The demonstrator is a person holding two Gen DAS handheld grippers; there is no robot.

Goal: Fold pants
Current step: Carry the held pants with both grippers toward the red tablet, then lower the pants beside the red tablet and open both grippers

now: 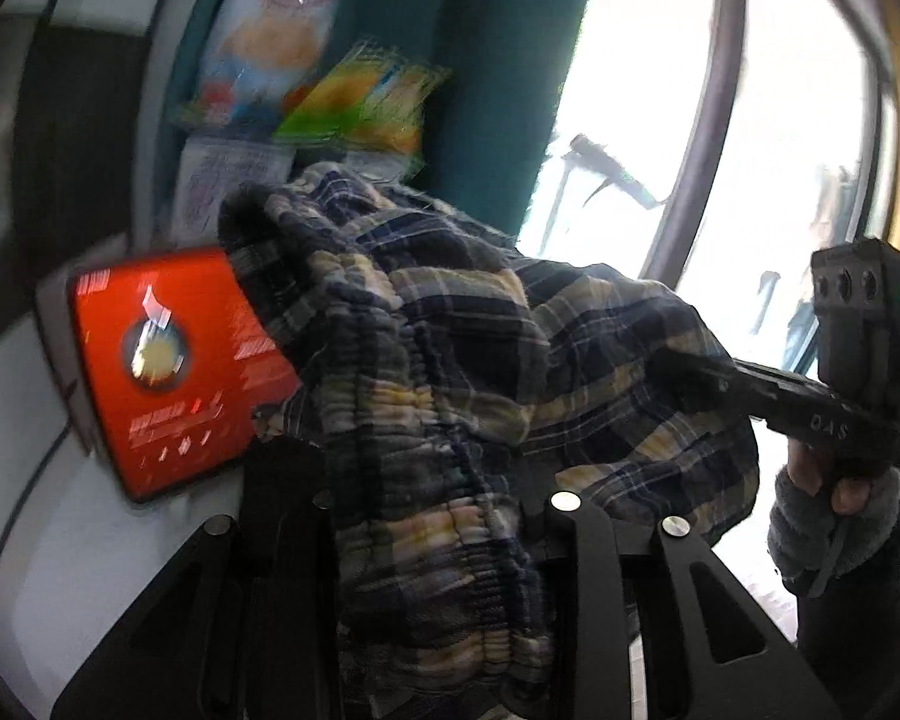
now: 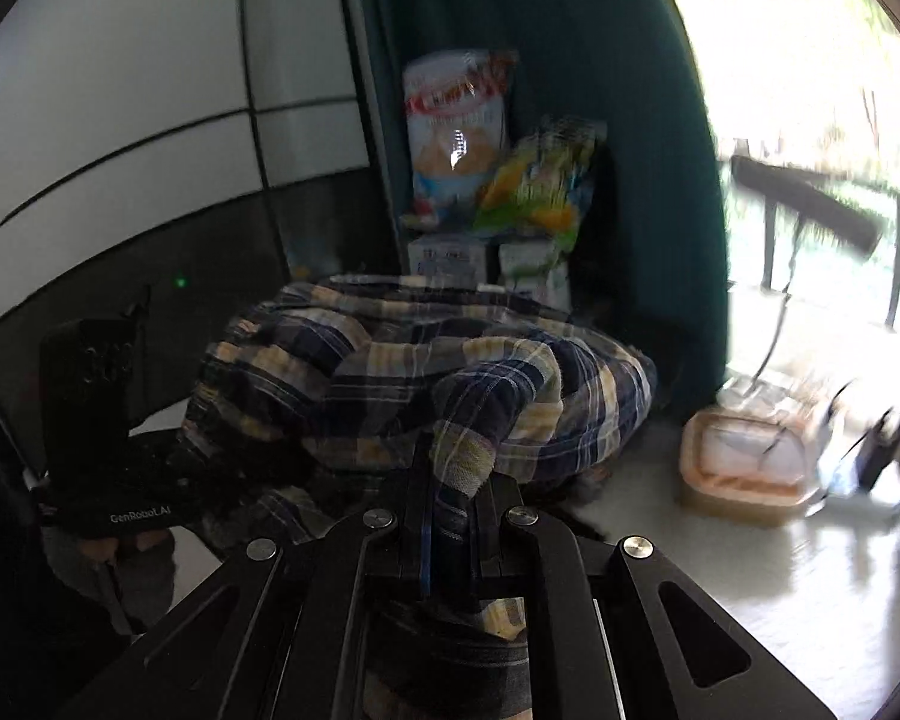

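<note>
Both black grippers – left (image 1: 444, 516), right (image 2: 450, 504) – clamped on bunched navy-and-yellow plaid flannel pants (image 1: 450, 324), lifted and crumpled – no fold visible, folding all left.

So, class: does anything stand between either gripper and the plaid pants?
Nothing visible does. The left gripper is shut on the gathered waistband of the plaid pants, and the right gripper is shut on another fold. The orange box sits beside the cloth, partly covered by it.
</note>
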